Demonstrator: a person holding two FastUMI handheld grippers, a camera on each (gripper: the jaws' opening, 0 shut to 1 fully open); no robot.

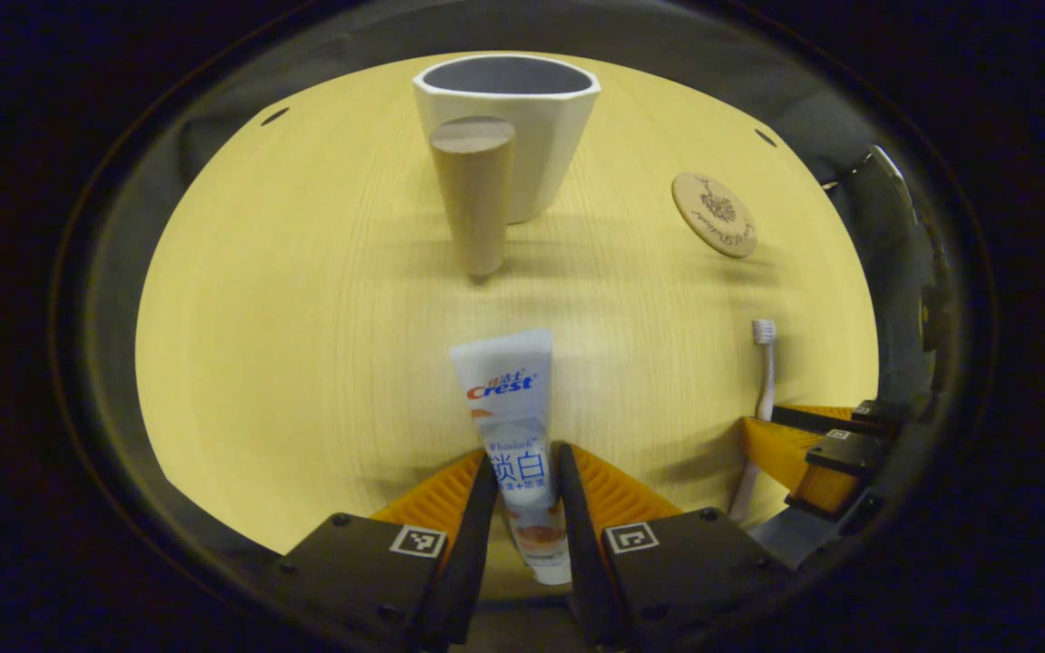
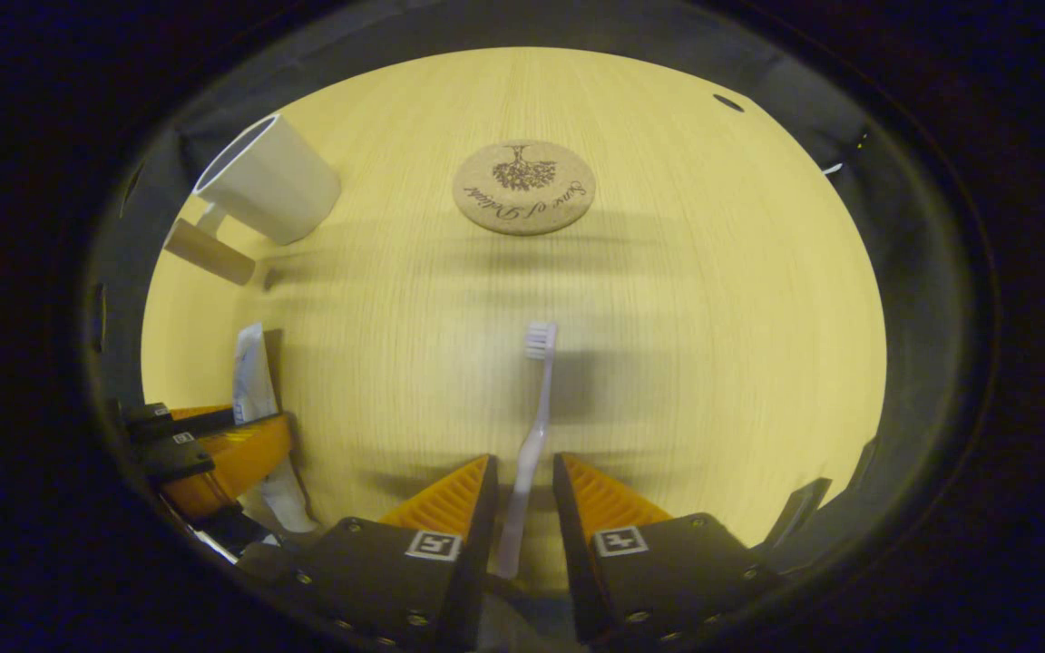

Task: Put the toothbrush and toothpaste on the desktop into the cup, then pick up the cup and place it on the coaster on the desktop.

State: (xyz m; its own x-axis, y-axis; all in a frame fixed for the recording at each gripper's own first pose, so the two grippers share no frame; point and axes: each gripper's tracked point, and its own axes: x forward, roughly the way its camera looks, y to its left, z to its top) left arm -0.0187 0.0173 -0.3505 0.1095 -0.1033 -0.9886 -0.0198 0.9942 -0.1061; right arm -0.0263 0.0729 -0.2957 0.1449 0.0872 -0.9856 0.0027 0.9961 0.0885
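Left gripper view: left gripper [image 1: 527, 476] has its jaws around the toothpaste tube [image 1: 515, 435], one finger on each side at the tube's lower half. Cap end sits low between the fingers, partly cut off; flat crimped end points far. Fingers look pressed against the tube sides, so pinching it. Can't tell if the tube is lifted or lies on the desktop [image 1: 305, 317].

Near right in that view: the other gripper's fingers, with the toothbrush [image 1: 763, 367] running between them; handle end hidden behind them.

Right gripper view: right gripper [image 2: 522, 494] straddles the toothbrush handle, bristle head pointing far. Narrow gaps show on both sides of the handle, so jaws are nearly closed but contact isn't clear. Handle tip is lost in shadow between the fingers.

Farther out: white faceted cup [image 1: 509, 127] standing upright far centre in the left gripper view, its wooden peg-shaped handle [image 1: 475, 195] facing the camera. Round cork coaster [image 1: 714, 215] lies flat, far right of the cup, well apart. Its print is too small to read.
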